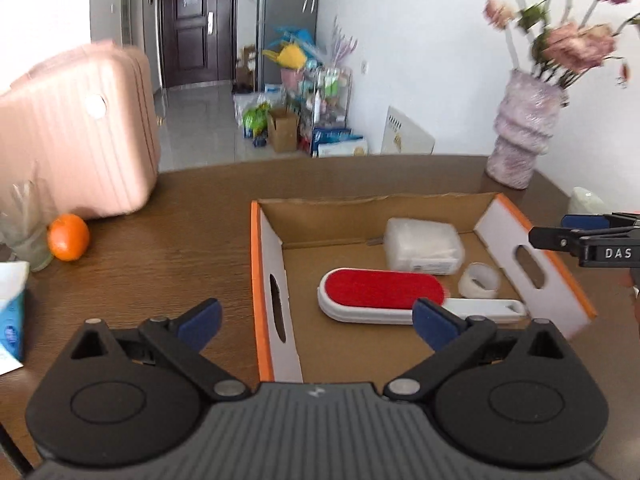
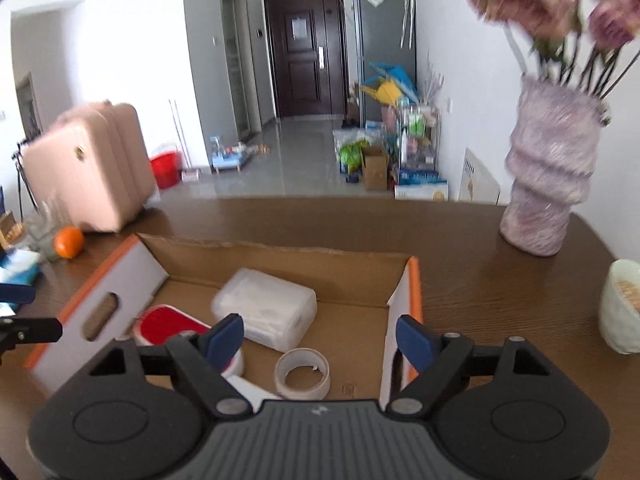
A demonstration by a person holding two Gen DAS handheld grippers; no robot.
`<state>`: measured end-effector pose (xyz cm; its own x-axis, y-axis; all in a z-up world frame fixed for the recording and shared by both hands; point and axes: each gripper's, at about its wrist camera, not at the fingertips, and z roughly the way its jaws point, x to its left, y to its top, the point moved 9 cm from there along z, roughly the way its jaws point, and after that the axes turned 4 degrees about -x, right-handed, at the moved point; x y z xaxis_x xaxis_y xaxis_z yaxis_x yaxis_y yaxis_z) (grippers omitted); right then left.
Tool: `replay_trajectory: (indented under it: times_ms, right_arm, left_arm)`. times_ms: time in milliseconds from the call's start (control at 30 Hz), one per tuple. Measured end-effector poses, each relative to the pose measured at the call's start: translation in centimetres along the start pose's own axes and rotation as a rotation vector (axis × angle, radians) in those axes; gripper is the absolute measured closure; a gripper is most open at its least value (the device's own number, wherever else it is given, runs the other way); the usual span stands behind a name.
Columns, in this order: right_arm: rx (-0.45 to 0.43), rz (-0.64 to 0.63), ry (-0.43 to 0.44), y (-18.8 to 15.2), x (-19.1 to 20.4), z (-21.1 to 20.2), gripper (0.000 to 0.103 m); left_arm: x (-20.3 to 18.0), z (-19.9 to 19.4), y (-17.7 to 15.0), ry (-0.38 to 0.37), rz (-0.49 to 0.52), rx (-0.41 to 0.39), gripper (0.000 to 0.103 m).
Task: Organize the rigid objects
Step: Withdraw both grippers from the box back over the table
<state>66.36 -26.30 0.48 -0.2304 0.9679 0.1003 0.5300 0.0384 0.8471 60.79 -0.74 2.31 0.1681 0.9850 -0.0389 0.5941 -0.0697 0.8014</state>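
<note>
A shallow cardboard box (image 1: 272, 264) (image 2: 404, 304) with orange edges sits on the brown table. Inside lie a red-faced white lint brush (image 1: 384, 294) (image 2: 168, 326), a clear plastic case (image 1: 424, 246) (image 2: 266, 312) and a roll of tape (image 1: 479, 280) (image 2: 303, 374). My left gripper (image 1: 318, 324) is open over the box's near-left wall, with nothing between its blue pads. My right gripper (image 2: 320, 342) is open above the box's near-right part, with the tape roll just below the gap and untouched. The right gripper (image 1: 580, 236) also shows at the right edge of the left wrist view.
An orange (image 1: 68, 237) (image 2: 69, 242) and a pink suitcase (image 1: 80, 136) (image 2: 92, 168) stand at the left of the table. A purple vase (image 1: 520, 136) (image 2: 548, 176) with flowers is at the back right. A pale green cup (image 2: 622, 306) sits right of the box. A tissue pack (image 1: 12, 316) lies left.
</note>
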Motion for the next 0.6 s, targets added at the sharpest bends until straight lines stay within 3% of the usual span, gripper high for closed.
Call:
replay_trajectory:
  times_ms: [200,333,433,500,600]
  right_arm:
    - [-0.155,-0.067,0.005,-0.9,1.8,-10.3,0.011]
    - [-0.244,-0.084,0.011,-3.4,3.2,-16.8,0.008]
    - [-0.304,-0.094,0.019,-6.1,4.3,-21.2,0.003]
    - [-0.334,-0.085,0.043,-8.1,5.0,-23.8,0.002]
    - [-0.343,-0.032,0.106,-11.5,6.0,-26.9,0.001]
  left_arm:
    - [-1.7,-8.8,-1.7,0.011,0.041,-0.112,0.0]
    - [-2.6,-15.4,-4.6,0.065,0.095,-0.246,0.0]
    - [-3.0,-20.2,-7.7,0.104,0.106,-0.369,0.0]
    - [-3.3,-23.6,-10.2,0.066,0.103,-0.453,0.0]
    - [-3.6,-27.1,-14.5,0.04,0.078,-0.49,0.0]
